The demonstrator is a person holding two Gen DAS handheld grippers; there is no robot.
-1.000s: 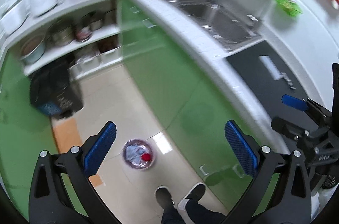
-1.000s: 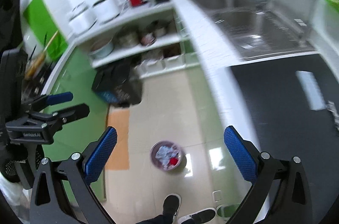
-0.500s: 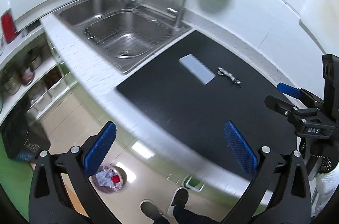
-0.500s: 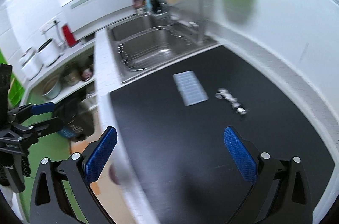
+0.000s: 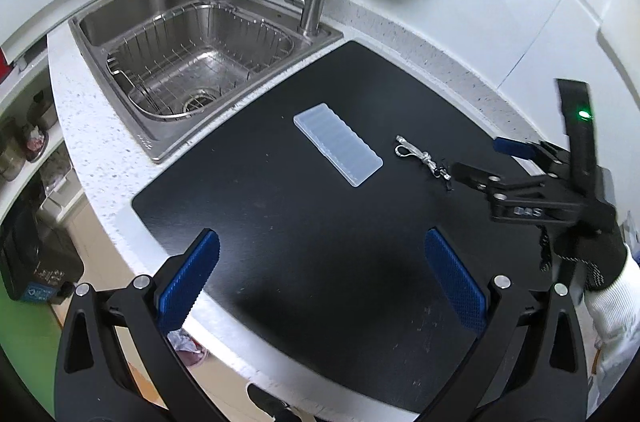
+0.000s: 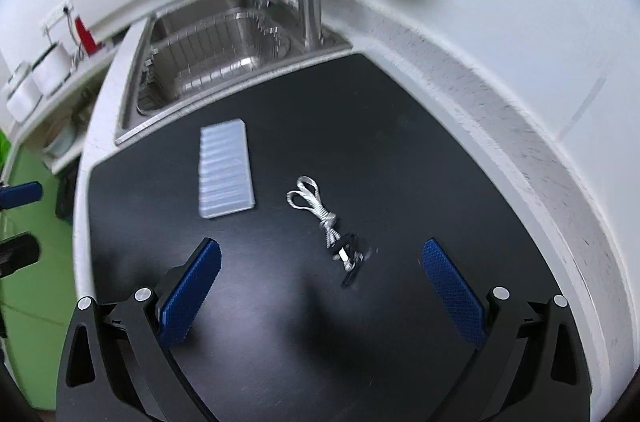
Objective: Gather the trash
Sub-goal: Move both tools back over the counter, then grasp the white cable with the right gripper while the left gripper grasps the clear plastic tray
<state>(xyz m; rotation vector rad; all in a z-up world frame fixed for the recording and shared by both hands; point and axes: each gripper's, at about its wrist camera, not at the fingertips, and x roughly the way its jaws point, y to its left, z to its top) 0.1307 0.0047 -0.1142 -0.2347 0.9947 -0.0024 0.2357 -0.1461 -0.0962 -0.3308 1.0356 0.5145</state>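
Both grippers spread wide, empty — left (image 5: 320,286), right (image 6: 320,290) over black mat (image 6: 400,150). Cord (image 6: 320,210) on mat just ahead of right gripper, clear tray (image 6: 226,168) beside cord, sink-side. Centre cord's knot between pads, descend flat to mat — thin, slips easily.

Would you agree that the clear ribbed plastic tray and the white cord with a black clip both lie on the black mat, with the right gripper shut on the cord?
Not quite. The clear ribbed plastic tray and the white cord with a black clip do lie on the black mat, but the right gripper is open and holds nothing; the cord lies ahead of it, untouched, as the right wrist view shows.
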